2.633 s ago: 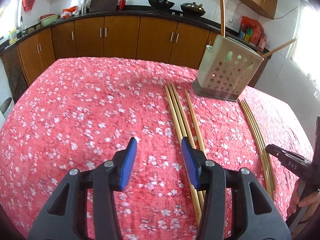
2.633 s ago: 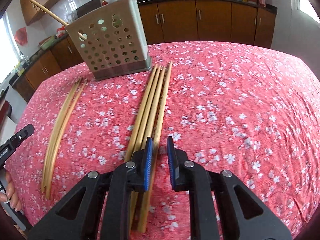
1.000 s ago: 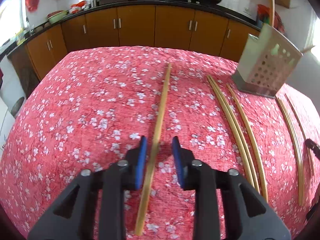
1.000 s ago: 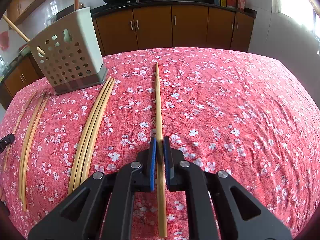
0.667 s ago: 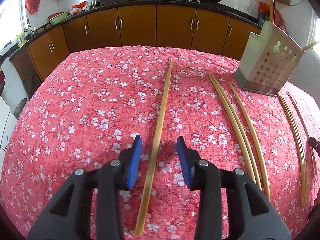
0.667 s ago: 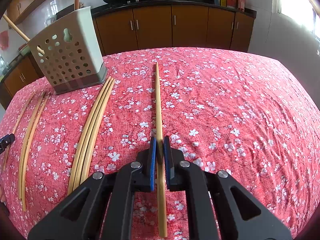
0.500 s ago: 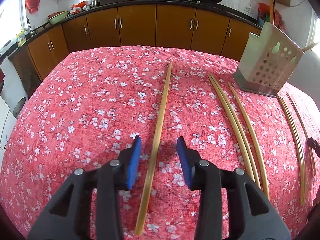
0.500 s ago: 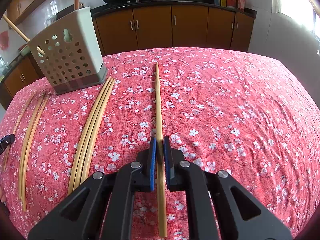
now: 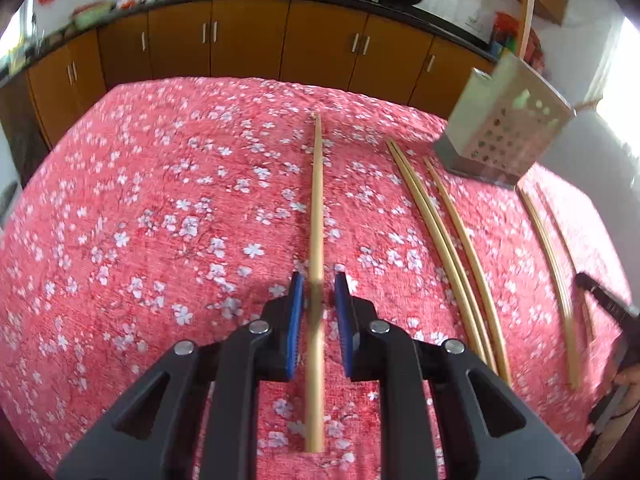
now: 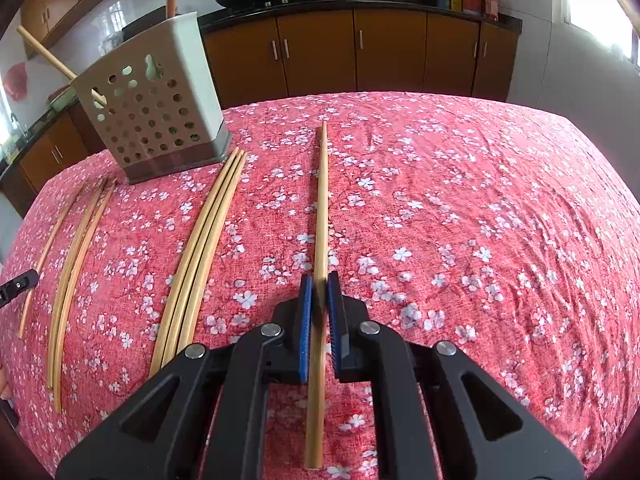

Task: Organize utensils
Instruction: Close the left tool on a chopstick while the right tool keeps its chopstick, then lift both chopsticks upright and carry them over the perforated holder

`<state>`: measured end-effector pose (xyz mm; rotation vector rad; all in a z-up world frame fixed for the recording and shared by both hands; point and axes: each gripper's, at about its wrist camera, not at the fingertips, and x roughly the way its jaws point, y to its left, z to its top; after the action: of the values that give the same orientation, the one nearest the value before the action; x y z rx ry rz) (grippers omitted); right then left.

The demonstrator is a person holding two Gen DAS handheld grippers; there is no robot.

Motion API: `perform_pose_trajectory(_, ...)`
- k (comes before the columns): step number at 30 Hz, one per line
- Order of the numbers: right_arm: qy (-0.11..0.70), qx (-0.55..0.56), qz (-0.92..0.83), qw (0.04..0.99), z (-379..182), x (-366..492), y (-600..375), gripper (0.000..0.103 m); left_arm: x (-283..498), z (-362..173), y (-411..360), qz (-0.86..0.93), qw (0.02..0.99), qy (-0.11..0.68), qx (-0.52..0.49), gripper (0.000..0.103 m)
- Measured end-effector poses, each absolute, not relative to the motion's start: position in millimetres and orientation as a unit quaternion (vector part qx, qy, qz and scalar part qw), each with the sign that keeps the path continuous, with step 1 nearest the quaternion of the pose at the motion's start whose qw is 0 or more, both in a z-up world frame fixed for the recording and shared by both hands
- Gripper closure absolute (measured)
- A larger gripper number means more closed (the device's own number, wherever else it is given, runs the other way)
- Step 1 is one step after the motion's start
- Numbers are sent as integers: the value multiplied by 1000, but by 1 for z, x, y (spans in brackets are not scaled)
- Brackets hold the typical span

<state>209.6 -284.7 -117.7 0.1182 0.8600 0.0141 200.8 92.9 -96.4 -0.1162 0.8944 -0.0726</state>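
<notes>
A long bamboo chopstick runs between the blue pads of my left gripper; the jaws are narrow, with small gaps on both sides of the stick. My right gripper is shut on another chopstick, held along its fingers. A beige perforated utensil holder stands at the back with chopsticks sticking out; it also shows in the left wrist view. Loose chopsticks lie on the red floral cloth.
More chopsticks lie at the far left in the right wrist view, and others lie right of my left gripper. Brown kitchen cabinets stand behind the table. The other gripper's black tip shows at the right edge.
My left gripper's jaws have narrowed around its chopstick and the view has lifted and tilted slightly. My right gripper stays shut on its chopstick, unmoved.
</notes>
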Motion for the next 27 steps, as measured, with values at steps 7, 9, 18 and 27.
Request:
perform_pose_trajectory(7,417,62,9,907,-116,209,-288,94,198,-99,80,-12,904,427,-20,86)
perform_pose_trajectory(9,417,58,7,907,-116,208,-288,94,196,-99,81,-8,904,427,-18,86)
perform_pose_trajectory(18,418,57,11,907,-114,199,-287,95,195,-100,74,13,904,428,2,94)
perform_pose_trajectory(27,370,70,5,927,-87,180,-298,95,186,-69,82,11,918,397,-4,95)
